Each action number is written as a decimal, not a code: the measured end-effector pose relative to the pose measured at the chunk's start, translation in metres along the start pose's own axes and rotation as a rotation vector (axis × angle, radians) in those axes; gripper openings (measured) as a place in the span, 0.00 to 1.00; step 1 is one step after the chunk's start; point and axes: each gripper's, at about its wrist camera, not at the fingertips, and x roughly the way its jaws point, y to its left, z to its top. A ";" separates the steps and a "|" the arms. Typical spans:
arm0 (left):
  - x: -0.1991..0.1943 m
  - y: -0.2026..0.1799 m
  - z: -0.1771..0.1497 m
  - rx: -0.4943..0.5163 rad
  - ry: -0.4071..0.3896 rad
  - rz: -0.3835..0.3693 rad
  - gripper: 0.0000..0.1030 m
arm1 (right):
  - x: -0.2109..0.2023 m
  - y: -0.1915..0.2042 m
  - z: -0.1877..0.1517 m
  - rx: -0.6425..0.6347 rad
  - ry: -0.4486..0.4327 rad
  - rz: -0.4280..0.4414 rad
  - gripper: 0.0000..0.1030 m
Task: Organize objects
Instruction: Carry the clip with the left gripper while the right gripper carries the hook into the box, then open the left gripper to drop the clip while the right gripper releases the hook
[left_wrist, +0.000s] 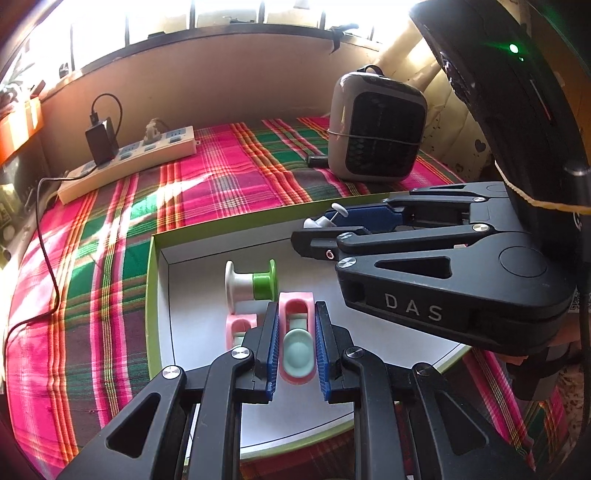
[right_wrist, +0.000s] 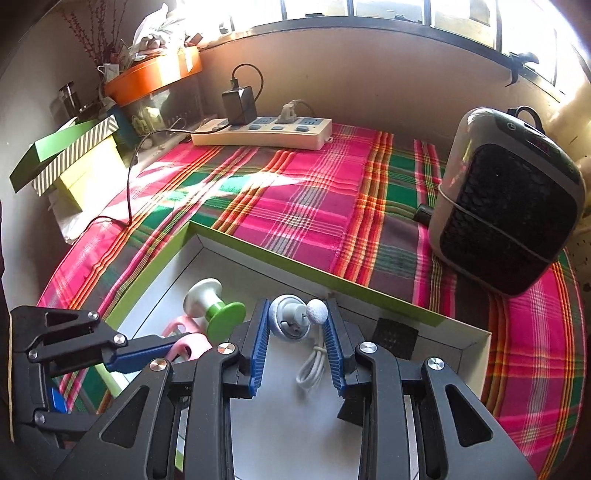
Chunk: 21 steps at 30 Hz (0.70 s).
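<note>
In the left wrist view, low in the frame's middle, the left gripper (left_wrist: 295, 343) is clamped on a pink clip (left_wrist: 296, 334) with a pale green insert, over the white floor of a green-rimmed box (left_wrist: 150, 280). A white-and-green spool (left_wrist: 251, 282) lies just above, a second pink clip (left_wrist: 239, 326) to the left.

In the right wrist view, at lower centre, the right gripper (right_wrist: 295, 332) is narrowly parted, its pads pressing white earphones (right_wrist: 301, 315) whose cable (right_wrist: 312, 365) dangles below. The plaid surface (right_wrist: 295, 206) surrounds the box.
</note>
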 end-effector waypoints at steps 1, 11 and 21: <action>0.002 0.001 0.000 -0.001 0.005 0.000 0.15 | 0.002 0.000 0.001 -0.002 0.004 0.006 0.29; 0.011 0.005 0.001 -0.015 0.016 -0.003 0.15 | 0.021 0.006 0.008 -0.045 0.046 0.006 0.29; 0.010 0.008 0.002 -0.027 0.014 -0.011 0.16 | 0.029 0.009 0.010 -0.056 0.075 -0.004 0.29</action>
